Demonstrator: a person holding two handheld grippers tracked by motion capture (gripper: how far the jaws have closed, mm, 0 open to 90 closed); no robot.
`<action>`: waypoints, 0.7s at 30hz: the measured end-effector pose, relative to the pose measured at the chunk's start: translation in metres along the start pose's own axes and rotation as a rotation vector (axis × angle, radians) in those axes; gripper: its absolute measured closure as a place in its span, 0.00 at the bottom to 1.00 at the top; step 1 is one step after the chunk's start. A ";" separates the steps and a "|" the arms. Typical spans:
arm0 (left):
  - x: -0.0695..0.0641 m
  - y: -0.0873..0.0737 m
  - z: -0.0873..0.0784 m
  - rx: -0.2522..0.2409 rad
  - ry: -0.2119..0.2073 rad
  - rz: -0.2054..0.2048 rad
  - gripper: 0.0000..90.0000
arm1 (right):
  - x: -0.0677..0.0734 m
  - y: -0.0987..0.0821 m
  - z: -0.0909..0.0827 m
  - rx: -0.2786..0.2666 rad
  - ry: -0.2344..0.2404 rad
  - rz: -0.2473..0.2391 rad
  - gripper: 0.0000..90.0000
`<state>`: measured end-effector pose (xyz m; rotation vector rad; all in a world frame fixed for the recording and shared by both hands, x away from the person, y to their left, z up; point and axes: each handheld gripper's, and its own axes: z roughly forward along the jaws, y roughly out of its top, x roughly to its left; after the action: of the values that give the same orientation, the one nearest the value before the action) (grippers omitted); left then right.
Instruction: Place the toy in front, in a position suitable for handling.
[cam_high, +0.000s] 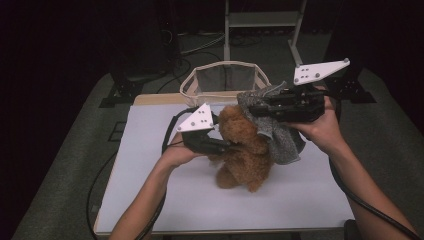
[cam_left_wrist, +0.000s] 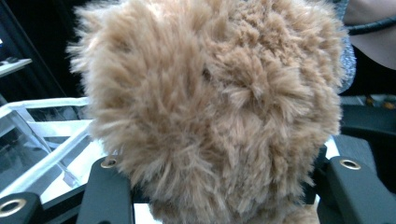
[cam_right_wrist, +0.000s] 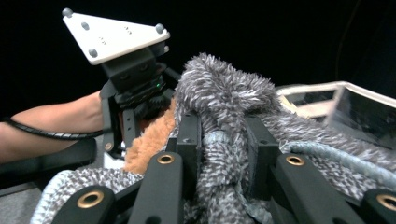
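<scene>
Between my left gripper's (cam_high: 227, 146) jaws sits the fluffy brown plush teddy bear (cam_high: 245, 150), its fur filling the half-closed gap, upright on the white desk (cam_high: 150, 175). To its right, my right gripper's (cam_high: 257, 109) jaws clamp the grey knitted woolly cloth (cam_high: 282, 142), draped against the bear.

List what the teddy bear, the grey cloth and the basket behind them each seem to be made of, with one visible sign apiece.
Teddy bear: plush, probably synthetic; long, shaggy tan pile, matte.
Grey cloth: seemingly fuzzy knit or chenille; speckled grey-white tufts and a paler corded edge.
Basket: likely fabric mesh; see-through dark sides under a pale banded rim.
</scene>
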<state>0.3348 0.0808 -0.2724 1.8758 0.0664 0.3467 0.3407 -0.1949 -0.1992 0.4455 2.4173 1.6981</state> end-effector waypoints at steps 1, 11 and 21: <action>0.001 0.002 -0.005 0.019 -0.009 0.015 0.46 | 0.002 0.002 0.001 -0.001 0.009 -0.002 0.79; 0.000 -0.037 -0.013 0.098 -0.122 -0.045 0.44 | 0.008 -0.020 0.033 0.166 0.052 -0.038 0.79; -0.004 -0.044 -0.002 0.095 -0.140 -0.053 0.43 | 0.008 -0.021 0.043 0.178 0.083 -0.052 0.78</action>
<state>0.3362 0.0961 -0.3136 1.9837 0.0380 0.1782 0.3426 -0.1609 -0.2336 0.3371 2.6278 1.5167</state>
